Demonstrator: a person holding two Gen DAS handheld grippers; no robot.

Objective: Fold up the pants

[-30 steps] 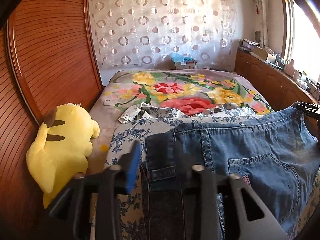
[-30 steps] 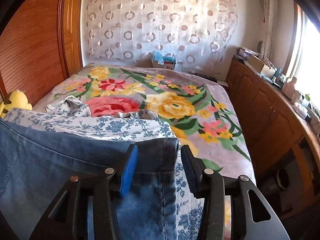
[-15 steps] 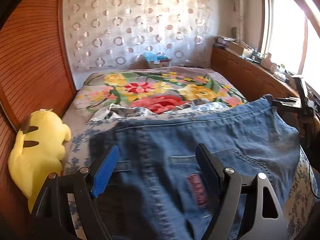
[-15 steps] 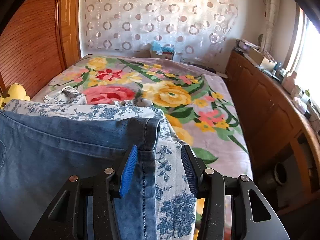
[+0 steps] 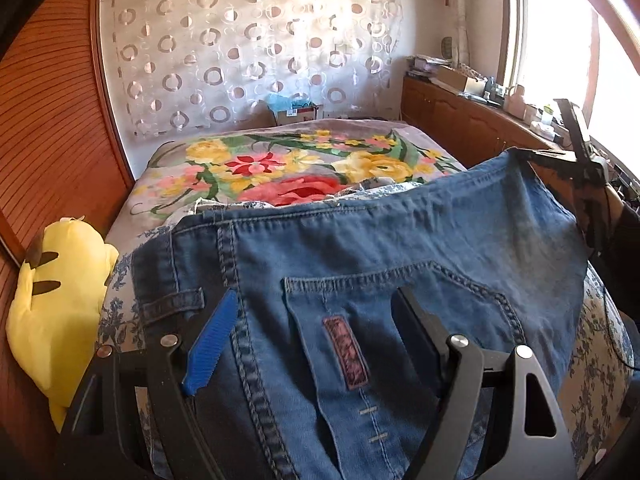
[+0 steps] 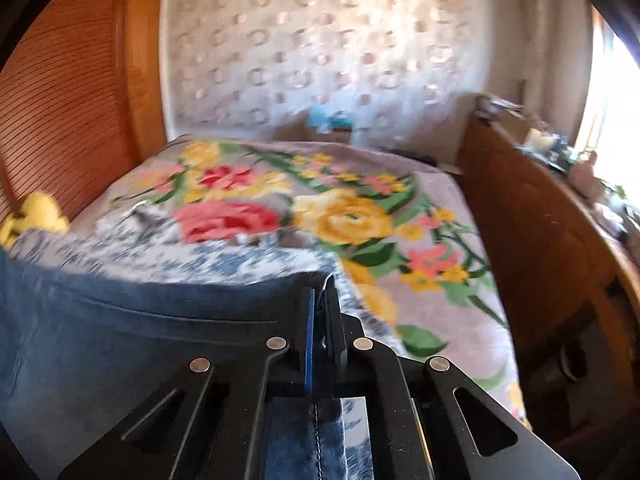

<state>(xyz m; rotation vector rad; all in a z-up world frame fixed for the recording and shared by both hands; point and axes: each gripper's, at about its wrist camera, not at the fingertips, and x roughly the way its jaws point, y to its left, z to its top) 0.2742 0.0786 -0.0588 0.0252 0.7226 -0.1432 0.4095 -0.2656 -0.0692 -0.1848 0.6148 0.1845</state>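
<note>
Blue denim pants [image 5: 400, 248] lie on the bed, waistband away from me, back pocket with a red label up. My left gripper [image 5: 316, 304] is open, its jaws wide apart over the pocket, touching no fold. My right gripper [image 6: 322, 292] is shut on the pants' right waistband corner [image 6: 316, 280] and holds it lifted; it also shows at the right of the left wrist view [image 5: 576, 168]. The pants fill the lower left of the blurred right wrist view [image 6: 120, 320].
The bed has a floral blanket [image 5: 304, 164] and a blue-patterned sheet [image 6: 192, 256] under the pants. A yellow plush toy [image 5: 56, 304] lies at the left by the wooden headboard [image 5: 48, 120]. A wooden cabinet [image 6: 540, 232] runs along the right.
My right gripper has closed on the waistband corner and lifted it. My left gripper stayed open and shifted right over the back pocket.
</note>
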